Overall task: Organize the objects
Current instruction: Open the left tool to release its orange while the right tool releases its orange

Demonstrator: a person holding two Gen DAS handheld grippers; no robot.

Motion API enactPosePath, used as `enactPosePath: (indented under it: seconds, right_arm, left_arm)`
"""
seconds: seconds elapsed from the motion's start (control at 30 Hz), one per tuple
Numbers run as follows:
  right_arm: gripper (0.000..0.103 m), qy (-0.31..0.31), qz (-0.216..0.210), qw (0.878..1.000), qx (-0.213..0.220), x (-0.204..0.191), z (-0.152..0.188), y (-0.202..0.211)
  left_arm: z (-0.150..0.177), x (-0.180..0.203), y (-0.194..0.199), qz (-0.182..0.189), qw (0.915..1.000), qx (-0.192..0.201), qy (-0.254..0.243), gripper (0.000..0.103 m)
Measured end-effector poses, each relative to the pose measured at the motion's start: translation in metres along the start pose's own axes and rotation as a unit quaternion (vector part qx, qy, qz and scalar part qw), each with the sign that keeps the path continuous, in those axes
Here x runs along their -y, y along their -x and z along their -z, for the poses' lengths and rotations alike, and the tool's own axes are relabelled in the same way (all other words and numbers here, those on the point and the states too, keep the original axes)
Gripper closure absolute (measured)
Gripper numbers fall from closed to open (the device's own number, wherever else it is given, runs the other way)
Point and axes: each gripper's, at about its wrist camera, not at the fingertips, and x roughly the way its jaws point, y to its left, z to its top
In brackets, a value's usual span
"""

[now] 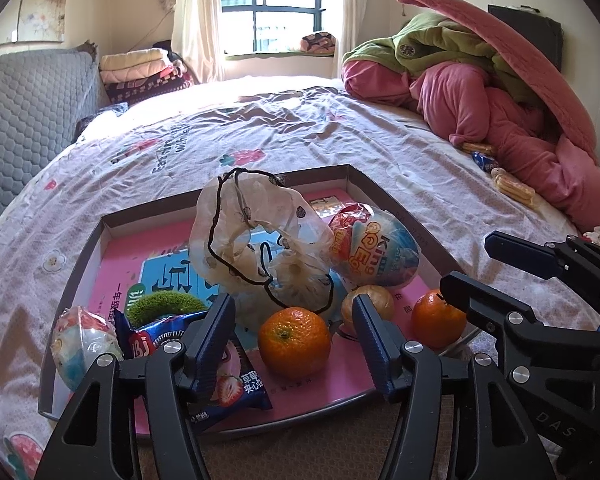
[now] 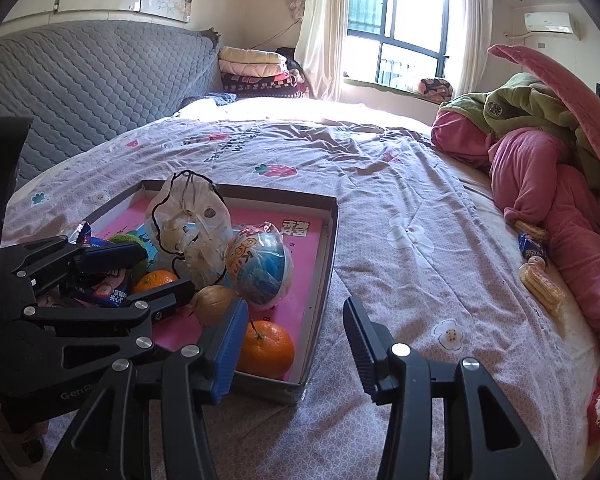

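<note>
A shallow tray with a pink liner lies on the bed. It holds a plastic drawstring bag, a King Egg toy, an onion, a blue snack packet and two oranges. My left gripper stands open, and the near orange sits between its fingers with a gap on each side. My right gripper is open at the tray's near corner. The second orange rests in the tray just beside its left finger, apart from the right one.
A heap of pink and green bedding fills the bed's right side, with wafer packets at its foot. A grey quilted headboard rises at the left. A second toy egg and a green fuzzy thing lie in the tray's left part.
</note>
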Motion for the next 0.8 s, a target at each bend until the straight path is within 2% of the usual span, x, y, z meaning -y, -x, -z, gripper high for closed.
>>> enactPosePath:
  seconds: [0.13,0.6,0.8]
  right_arm:
    - [0.054,-0.006,0.004,1.000,0.002,0.003,0.000,0.001]
    - [0.053,-0.029,0.005,0.999,0.020,0.009,-0.004,0.007]
    - [0.044,-0.059,-0.020,0.997,0.037,0.010,-0.008,0.015]
  left_arm:
    - [-0.002,-0.003,0.006,0.007,0.9999,0.009,0.007,0.035]
    - [-0.004,-0.011,0.031,0.014,0.9986,0.048,0.017,0.031]
    - [-0.002,-0.022,0.044,0.001,0.9979,0.060,0.026,0.029]
